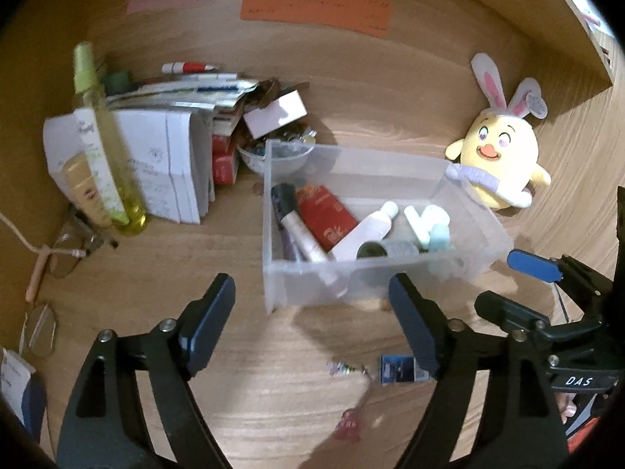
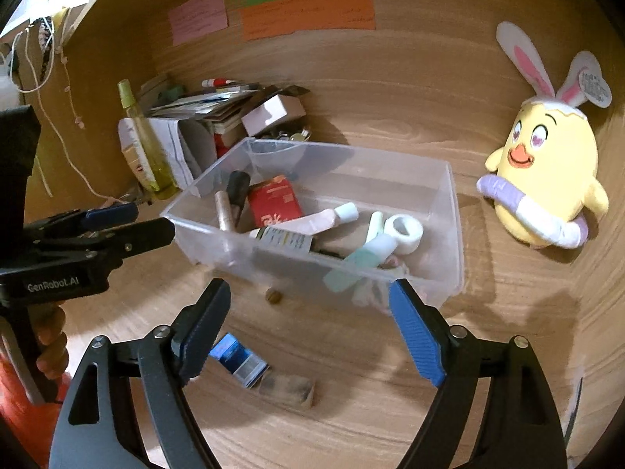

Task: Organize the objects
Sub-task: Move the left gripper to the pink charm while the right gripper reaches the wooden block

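- A clear plastic bin sits mid-frame on a wood-grain desk, its frosted walls blurring whatever lies against them; in the right wrist view the same bin fills the centre.
- Inside the bin lie a red packet, a dark-capped tube, a white squeeze tube and a pale teal bottle; labels are too soft to read.
- The left gripper hangs at the lower frame, its black fingers spread wide with nothing between them, the bin's near wall just beyond the tips.
- The right gripper likewise stands open and empty, its blue ribbed pads flanking the bin's near corner.
- A small blue-and-white box lies flat on the desk below the bin, half hidden behind the right gripper's left finger; a blurred tan block beside it cannot be identified.
- A yellow plush chick with rabbit ears leans at the right, touching the bin's far corner in the left wrist view.
- Upper left, a tall yellow-green spray bottle stands before a heap of white paper boxes; the clutter behind is jumbled and indistinct.
- Eyeglasses at the left edge are cut off by the lens rim.
- Pink, green and orange paper notes lie along the top; their writing is illegible.
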`<state>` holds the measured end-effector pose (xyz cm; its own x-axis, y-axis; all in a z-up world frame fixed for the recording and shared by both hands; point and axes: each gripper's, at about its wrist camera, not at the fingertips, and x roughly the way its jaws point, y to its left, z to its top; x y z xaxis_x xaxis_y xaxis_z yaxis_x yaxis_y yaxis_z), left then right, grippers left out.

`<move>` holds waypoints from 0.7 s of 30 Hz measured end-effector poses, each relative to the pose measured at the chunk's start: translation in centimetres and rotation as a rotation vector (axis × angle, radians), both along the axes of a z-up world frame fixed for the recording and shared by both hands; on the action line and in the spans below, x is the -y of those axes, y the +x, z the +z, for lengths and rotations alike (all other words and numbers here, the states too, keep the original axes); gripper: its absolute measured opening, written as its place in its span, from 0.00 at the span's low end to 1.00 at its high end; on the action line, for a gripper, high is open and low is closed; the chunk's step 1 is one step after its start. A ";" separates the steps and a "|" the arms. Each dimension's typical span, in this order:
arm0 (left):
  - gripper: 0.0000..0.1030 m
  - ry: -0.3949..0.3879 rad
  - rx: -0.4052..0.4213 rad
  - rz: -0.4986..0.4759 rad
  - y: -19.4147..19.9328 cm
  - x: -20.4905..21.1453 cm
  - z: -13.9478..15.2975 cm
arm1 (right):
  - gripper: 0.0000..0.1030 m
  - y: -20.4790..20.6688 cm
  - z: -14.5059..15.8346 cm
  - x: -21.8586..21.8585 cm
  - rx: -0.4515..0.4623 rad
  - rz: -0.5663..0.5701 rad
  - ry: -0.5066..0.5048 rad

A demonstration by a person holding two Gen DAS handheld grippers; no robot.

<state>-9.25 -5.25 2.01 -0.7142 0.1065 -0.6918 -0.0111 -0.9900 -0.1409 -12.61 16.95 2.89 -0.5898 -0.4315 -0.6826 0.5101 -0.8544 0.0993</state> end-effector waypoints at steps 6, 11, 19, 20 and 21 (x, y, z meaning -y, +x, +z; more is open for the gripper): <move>0.80 -0.020 0.055 0.009 1.3 0.2 -1.9 | 0.79 0.7 -1.6 0.2 0.044 0.008 -0.001; 0.80 -0.028 0.108 -0.001 2.1 0.0 -3.7 | 0.79 1.2 -3.2 0.4 0.078 0.012 0.015; 0.80 -0.019 0.157 -0.025 3.8 -0.8 -5.6 | 0.79 1.8 -5.2 0.6 0.129 0.020 0.036; 0.80 -0.022 0.158 -0.031 4.0 -1.0 -5.6 | 0.79 1.9 -5.4 0.7 0.133 0.024 0.041; 0.80 -0.026 0.159 -0.038 4.2 -1.3 -5.8 | 0.79 2.0 -5.5 0.7 0.135 0.025 0.044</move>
<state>-5.00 -3.98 -3.75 -0.5914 0.1121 -0.7985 -0.0280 -0.9925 -0.1186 -10.58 16.29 -2.63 -0.4808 -0.4125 -0.7738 0.5154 -0.8468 0.1311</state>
